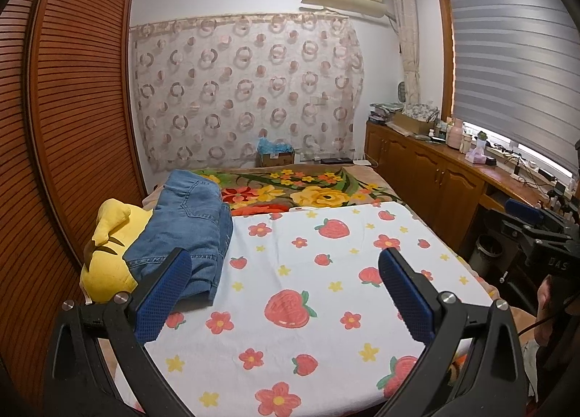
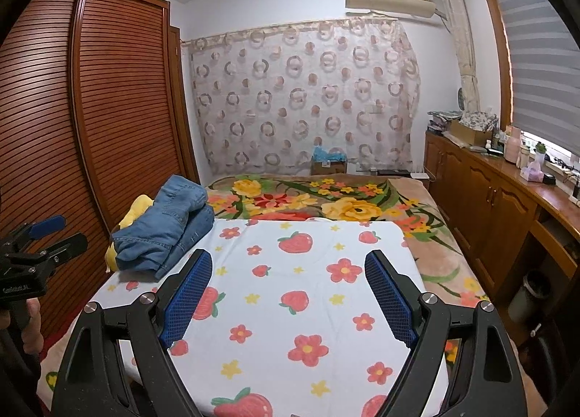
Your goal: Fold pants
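Observation:
Blue denim pants lie bunched in a heap at the left side of the bed, partly over a yellow plush toy; they also show in the right wrist view. My left gripper is open and empty, held above the white strawberry-print sheet, with its left finger just in front of the pants. My right gripper is open and empty above the same sheet, to the right of the pants. Each gripper shows at the edge of the other's view.
A flowered blanket covers the far part of the bed. A louvered wooden wardrobe stands close on the left. Wooden cabinets with clutter on top run along the right, with a bin below. A cardboard box sits beyond the bed.

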Demonstrator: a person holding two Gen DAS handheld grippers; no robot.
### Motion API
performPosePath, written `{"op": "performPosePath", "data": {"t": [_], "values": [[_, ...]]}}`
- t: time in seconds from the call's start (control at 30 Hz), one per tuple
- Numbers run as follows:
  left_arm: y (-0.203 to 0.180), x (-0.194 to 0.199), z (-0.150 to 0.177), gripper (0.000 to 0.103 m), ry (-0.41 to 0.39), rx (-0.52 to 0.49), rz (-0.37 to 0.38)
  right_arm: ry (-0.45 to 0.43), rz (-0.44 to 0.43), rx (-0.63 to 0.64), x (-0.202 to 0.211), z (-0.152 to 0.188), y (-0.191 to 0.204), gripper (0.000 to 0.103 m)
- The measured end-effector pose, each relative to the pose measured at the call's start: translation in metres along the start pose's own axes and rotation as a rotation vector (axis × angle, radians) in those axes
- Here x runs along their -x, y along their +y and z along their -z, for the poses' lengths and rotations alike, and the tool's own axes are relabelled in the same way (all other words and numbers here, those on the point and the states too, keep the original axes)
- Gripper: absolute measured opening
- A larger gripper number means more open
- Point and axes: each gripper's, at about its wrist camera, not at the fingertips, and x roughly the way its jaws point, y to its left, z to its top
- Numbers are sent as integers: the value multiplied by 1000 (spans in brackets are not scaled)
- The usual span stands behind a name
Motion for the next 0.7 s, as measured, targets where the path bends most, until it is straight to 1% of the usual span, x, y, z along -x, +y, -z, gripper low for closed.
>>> {"op": "performPosePath", "data": {"t": [0.7], "values": [[4,0,1,103,5,2,2,-5,2,16,0,1,-2,88]]}}
